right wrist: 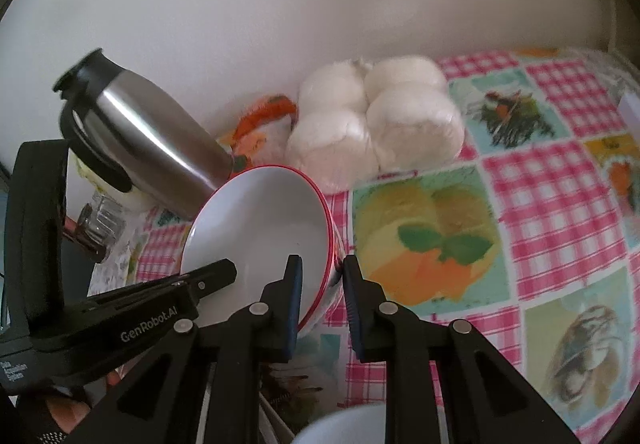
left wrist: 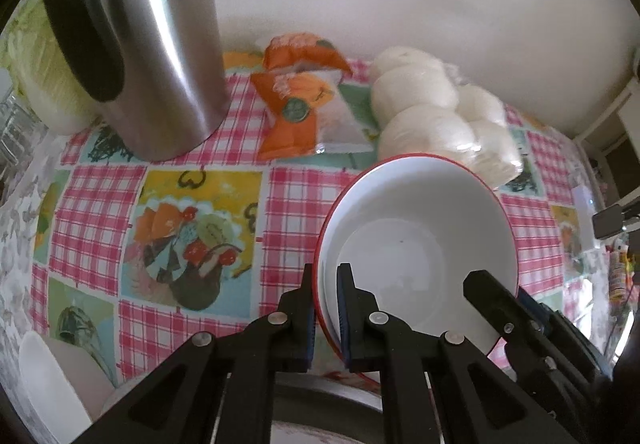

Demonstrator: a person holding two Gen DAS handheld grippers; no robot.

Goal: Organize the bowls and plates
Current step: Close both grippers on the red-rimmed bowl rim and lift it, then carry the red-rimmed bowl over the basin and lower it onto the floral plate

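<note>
I hold the red-rimmed white bowl (left wrist: 416,228) tilted above the checked tablecloth (left wrist: 192,212), in front of the steel thermos jug (left wrist: 136,36) and bagged white buns (left wrist: 436,112), with the left gripper (left wrist: 326,308) clamped on its left rim and the right gripper (right wrist: 322,300) clamped on its right rim.

- Left of left tool (left wrist: 325,308): bare tabletop (left wrist: 192,236), free.
- Ahead: steel jug (left wrist: 152,44), orange packets (left wrist: 300,104), bagged buns (left wrist: 432,112) block, w/ wall behind.
</note>
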